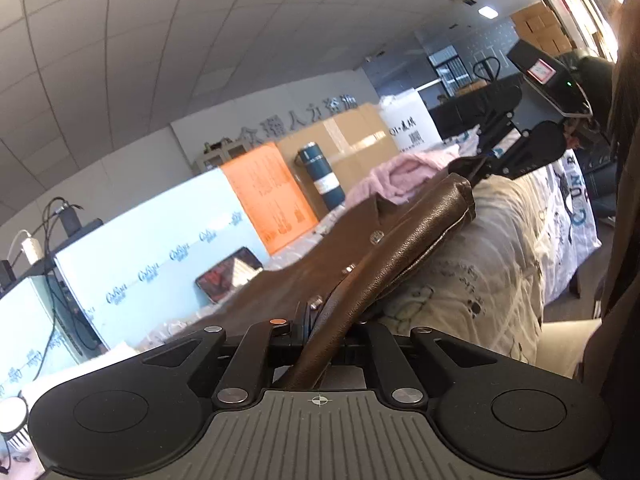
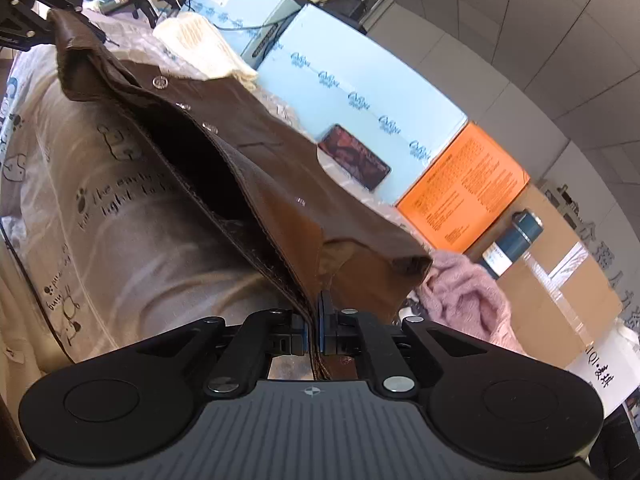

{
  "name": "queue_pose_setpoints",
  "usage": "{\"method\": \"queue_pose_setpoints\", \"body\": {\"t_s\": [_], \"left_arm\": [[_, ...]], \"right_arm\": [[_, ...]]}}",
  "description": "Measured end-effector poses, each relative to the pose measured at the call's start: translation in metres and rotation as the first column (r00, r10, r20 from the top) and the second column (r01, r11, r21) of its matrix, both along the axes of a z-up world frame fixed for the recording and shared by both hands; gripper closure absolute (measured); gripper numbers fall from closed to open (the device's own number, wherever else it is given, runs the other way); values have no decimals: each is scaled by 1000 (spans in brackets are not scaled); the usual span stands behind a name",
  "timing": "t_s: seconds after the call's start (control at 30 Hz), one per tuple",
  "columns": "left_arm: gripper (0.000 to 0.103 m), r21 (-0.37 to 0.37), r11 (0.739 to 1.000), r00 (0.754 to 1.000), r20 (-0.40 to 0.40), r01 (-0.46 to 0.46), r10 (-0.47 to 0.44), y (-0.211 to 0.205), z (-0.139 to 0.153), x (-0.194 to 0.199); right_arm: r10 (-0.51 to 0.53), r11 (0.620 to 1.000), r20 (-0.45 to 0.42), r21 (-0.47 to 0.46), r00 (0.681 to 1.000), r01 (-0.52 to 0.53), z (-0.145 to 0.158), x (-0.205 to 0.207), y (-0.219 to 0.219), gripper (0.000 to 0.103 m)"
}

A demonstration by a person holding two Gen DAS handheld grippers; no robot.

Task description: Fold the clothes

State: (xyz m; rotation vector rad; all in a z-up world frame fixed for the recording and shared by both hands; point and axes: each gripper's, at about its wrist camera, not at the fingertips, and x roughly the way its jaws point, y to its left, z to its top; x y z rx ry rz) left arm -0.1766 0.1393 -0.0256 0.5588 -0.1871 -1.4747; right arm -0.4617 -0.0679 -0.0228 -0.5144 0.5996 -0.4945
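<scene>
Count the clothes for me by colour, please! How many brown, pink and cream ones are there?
Brown: 1, the leather jacket, held by the left gripper and the right gripper.
Pink: 1, the fluffy sweater.
Cream: 1, the knit garment.
Total: 3

Bright, even daylight with a glowing ceiling light; fisheye edges bend, backgrounds soften.

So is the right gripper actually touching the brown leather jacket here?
Touching. In the right wrist view, the right gripper is shut on the brown leather jacket, whose stitched edge runs down between the two closed fingers.
</scene>
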Motion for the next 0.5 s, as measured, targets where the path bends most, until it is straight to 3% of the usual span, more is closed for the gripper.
{"method": "queue_pose_setpoints", "body": {"t_s": [0.23,0.43,0.5], "left_arm": [[93,-108,989,992,-78,-105,97,-43,22,34],[90,-189,962,973,-153,-199,172,-81,41,64],[90,-134,969,966,-181,-209,183,-103,44,81]], "right_arm": [[32,997,168,-69,985,-21,33,5,-14,99],[50,997,195,-72,980,-36,52,39,-63,99],[46,998,203,-47,978,-37,55,52,-82,99]]}}
